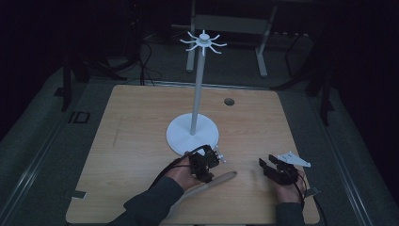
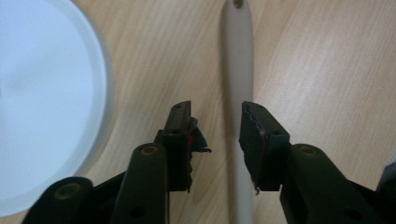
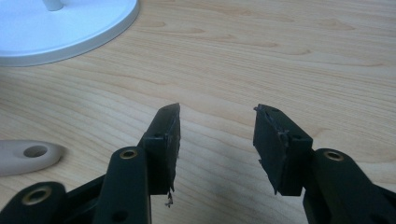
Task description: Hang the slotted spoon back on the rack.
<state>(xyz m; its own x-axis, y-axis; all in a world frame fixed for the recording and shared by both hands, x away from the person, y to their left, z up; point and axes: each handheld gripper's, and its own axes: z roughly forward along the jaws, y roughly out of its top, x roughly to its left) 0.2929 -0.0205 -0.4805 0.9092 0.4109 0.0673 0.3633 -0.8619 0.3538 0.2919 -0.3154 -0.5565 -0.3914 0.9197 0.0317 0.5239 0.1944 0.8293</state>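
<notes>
Our left gripper (image 2: 217, 121), jaws apart, straddles the spoon (image 2: 238, 70) beside the stand (image 1: 193, 134) (unlifted); the right gripper (image 3: 217, 123) waits unclenched, empty.

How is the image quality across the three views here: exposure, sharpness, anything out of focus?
High view: dim and underexposed, surroundings nearly black, though the white hook stand and wooden table read fine. Left gripper view: bright, the stand's base blown out and soft; the beige utensil handle slightly blurred. Right gripper view: well lit, wood grain sharp, soft shadow under the open jaws.
</notes>
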